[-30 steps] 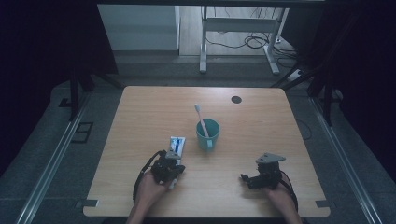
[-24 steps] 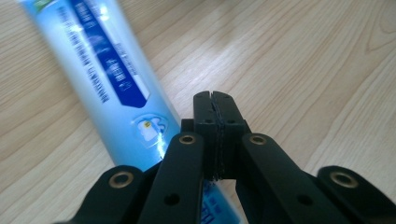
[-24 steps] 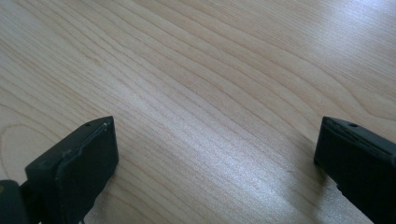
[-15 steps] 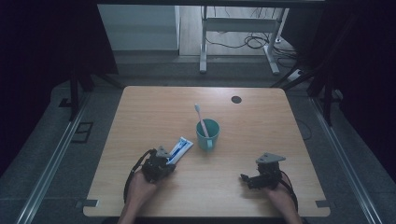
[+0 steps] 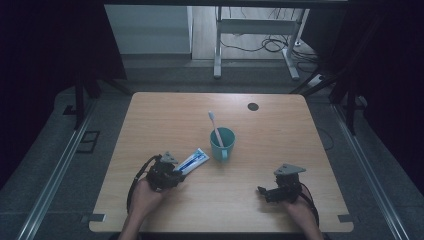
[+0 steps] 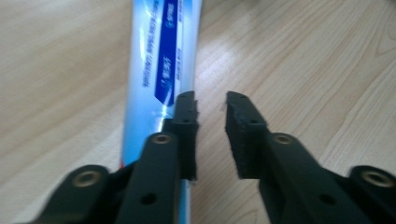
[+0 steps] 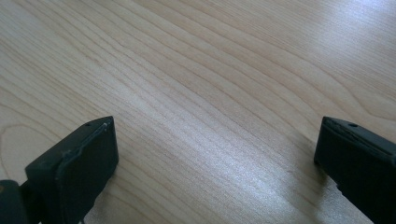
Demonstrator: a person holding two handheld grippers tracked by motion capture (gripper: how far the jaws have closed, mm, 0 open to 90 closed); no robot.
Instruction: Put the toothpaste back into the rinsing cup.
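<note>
**Toothpaste tube being let go beside the cup**

The toothpaste tube [image 5: 193,161] is lying flat on the surface [image 5: 150,120], just ahead of the left tongs [image 5: 175,172] and pointing toward the green cup [image 5: 222,143], in which a toothbrush [image 5: 215,127] is standing. In the left gripper view the jaws of the left tongs [image 6: 210,116] have just been opening: a narrow gap is showing between them with bare wood in it, and the tube [image 6: 159,70] is lying outside the left jaw, not being squeezed. The right tongs [image 5: 263,191] are being held wide open and empty, well apart from the tube. The release step is judged to be in hand. The next move is likely calling for the left tongs to be drawn clear without the tube being nudged.
</note>
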